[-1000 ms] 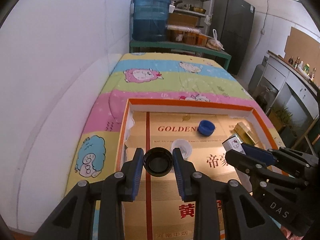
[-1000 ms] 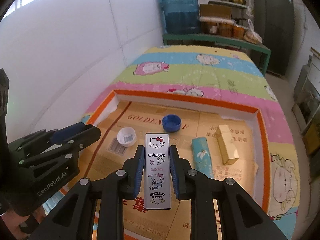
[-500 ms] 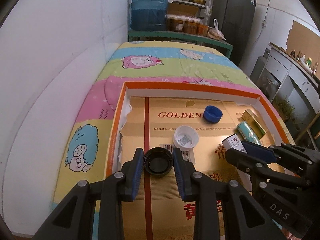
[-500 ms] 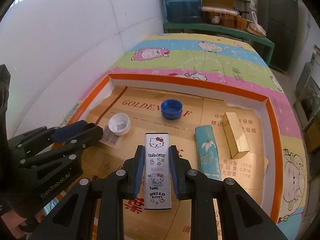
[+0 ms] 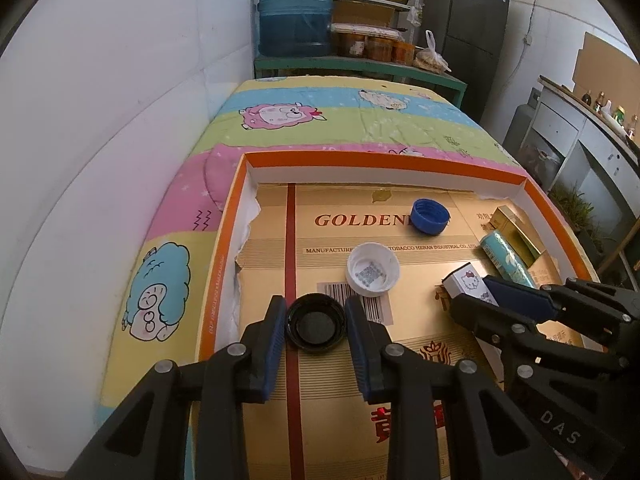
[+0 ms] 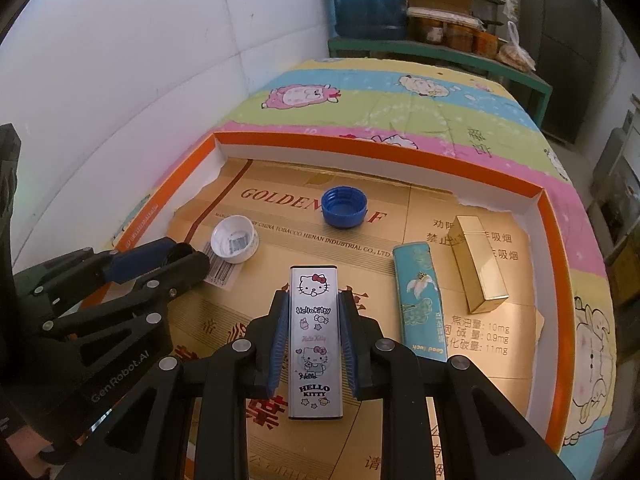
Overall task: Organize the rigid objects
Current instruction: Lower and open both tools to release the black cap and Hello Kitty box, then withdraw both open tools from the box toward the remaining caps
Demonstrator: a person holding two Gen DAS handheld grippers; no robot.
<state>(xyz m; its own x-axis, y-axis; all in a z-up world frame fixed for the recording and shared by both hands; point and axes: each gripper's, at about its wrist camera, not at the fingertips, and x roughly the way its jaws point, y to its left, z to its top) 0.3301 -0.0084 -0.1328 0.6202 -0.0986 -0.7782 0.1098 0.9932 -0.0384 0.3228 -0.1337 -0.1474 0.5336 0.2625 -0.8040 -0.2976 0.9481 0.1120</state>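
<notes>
My left gripper (image 5: 316, 322) is shut on a black bottle cap (image 5: 315, 326) and holds it over the near left part of the orange-rimmed cardboard tray (image 5: 380, 159). My right gripper (image 6: 314, 320) is shut on a silver Hello Kitty box (image 6: 315, 340), held lengthwise over the tray's middle; it also shows in the left wrist view (image 5: 470, 285). On the tray floor lie a white cap (image 5: 373, 268), a blue cap (image 5: 430, 217), a teal box (image 6: 420, 300) and a gold box (image 6: 478, 268).
The tray sits on a bed with a striped cartoon sheet (image 5: 340, 120), against a white wall (image 5: 120, 120) on the left. A green bench with a water jug (image 5: 296, 8) and jars stands beyond the bed. Cabinets stand at the right.
Both grippers have come closer to the tray and a little lower, each still holding its object. The caps and boxes on the tray have not moved.
</notes>
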